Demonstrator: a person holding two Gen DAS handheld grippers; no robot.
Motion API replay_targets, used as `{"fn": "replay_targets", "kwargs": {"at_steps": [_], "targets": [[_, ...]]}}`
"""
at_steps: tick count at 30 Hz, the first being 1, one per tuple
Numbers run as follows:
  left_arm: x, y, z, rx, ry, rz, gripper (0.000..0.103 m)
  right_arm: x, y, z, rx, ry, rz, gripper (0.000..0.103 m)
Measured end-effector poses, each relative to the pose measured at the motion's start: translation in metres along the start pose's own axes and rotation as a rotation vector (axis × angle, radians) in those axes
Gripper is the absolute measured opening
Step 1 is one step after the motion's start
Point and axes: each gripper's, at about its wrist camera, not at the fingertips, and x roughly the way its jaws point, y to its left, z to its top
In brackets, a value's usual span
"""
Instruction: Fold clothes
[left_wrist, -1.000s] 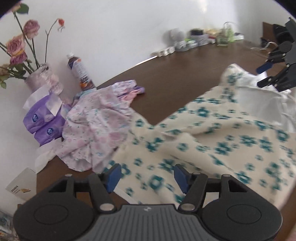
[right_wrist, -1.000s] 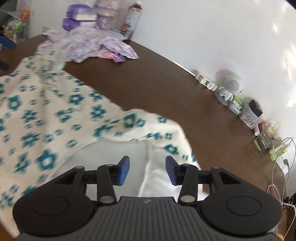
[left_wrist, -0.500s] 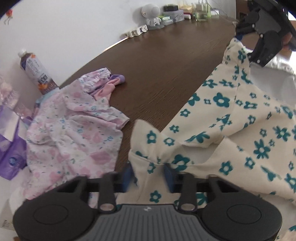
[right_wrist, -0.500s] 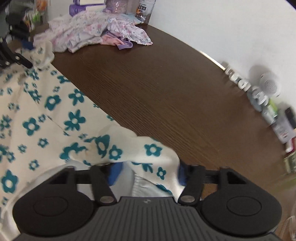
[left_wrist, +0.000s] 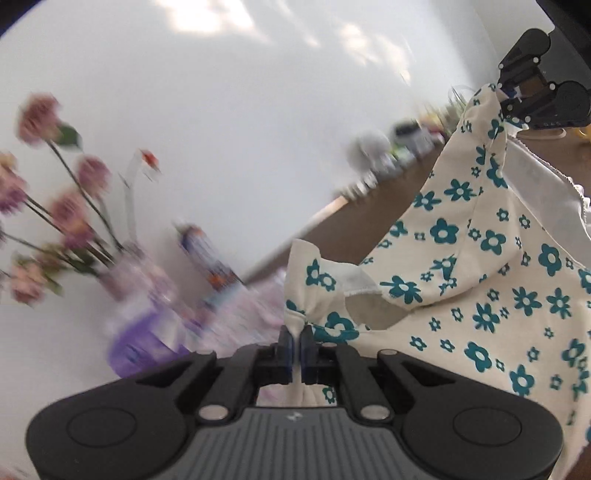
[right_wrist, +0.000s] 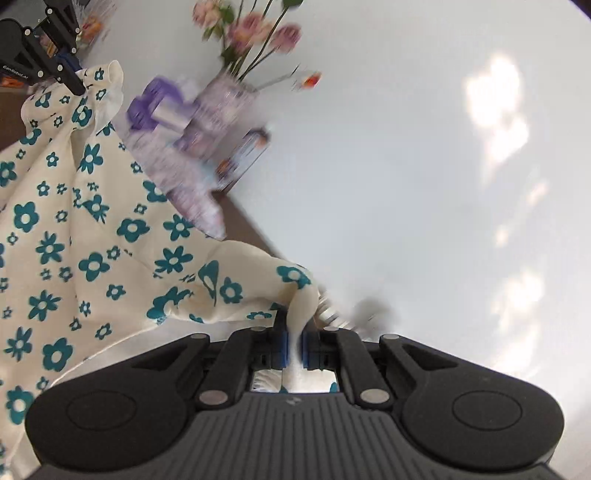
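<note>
While blurred flowers (left_wrist: 55, 206) stand in a vase (left_wrist: 129, 273), left gripper (left_wrist: 296, 345) and right gripper (right_wrist: 294, 341) each pinching floral garment (left_wrist: 480, 288).

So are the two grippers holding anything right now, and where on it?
Both hold the cream garment with teal flowers. The left gripper and right gripper each pinch a bunched bit of its upper edge, with the cloth hanging between them.

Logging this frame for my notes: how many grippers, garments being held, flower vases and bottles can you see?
Grippers: 2, left gripper and right gripper
Held garments: 1, cream floral garment
Flower vases: 1, blurred vase of flowers
Bottles: 1, blurred bottle
Total: 5
</note>
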Motion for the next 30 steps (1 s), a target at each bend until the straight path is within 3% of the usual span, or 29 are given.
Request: {"fn": "replay_targets", "kwargs": {"at_steps": [6, 10, 11, 13, 14, 15, 18, 20, 25, 27, 30], "targets": [[0.003, -0.005, 0.013, 0.016, -0.017, 0.048, 0.003, 0.02, 0.002, 0.003, -0.041, 0.011, -0.064, 0.006], [0.041, -0.002, 0.016, -0.015, 0.018, 0.105, 0.004, 0.076, 0.001, 0.01, -0.012, 0.051, -0.107, 0.006], [0.057, 0.0, 0.012, -0.039, 0.041, 0.115, 0.009, 0.092, 0.002, 0.008, 0.006, 0.077, -0.105, 0.009], [0.086, 0.001, 0.004, -0.084, 0.116, 0.112, 0.019, 0.125, 0.006, 0.004, 0.026, 0.163, -0.093, 0.026], [0.095, 0.001, -0.002, -0.105, 0.149, 0.095, 0.024, 0.138, 0.009, 0.001, 0.034, 0.215, -0.083, 0.04], [0.099, 0.0, -0.007, -0.123, 0.171, 0.073, 0.028, 0.144, 0.01, -0.004, 0.057, 0.257, -0.063, 0.042], [0.088, -0.003, -0.025, -0.145, 0.198, 0.011, 0.045, 0.135, 0.004, -0.019, 0.171, 0.329, 0.041, 0.046], [0.072, -0.006, -0.038, -0.159, 0.212, -0.032, 0.051, 0.114, -0.005, -0.029, 0.28, 0.357, 0.112, 0.048], [0.028, -0.015, -0.071, -0.259, 0.268, -0.18, 0.053, 0.037, -0.005, -0.051, 0.475, 0.352, 0.318, 0.048], [0.015, -0.019, -0.086, -0.309, 0.291, -0.233, 0.055, 0.011, 0.008, -0.059, 0.502, 0.352, 0.396, 0.049], [0.006, -0.03, -0.101, -0.346, 0.326, -0.277, 0.055, -0.017, 0.036, -0.072, 0.471, 0.372, 0.447, 0.049]]}}
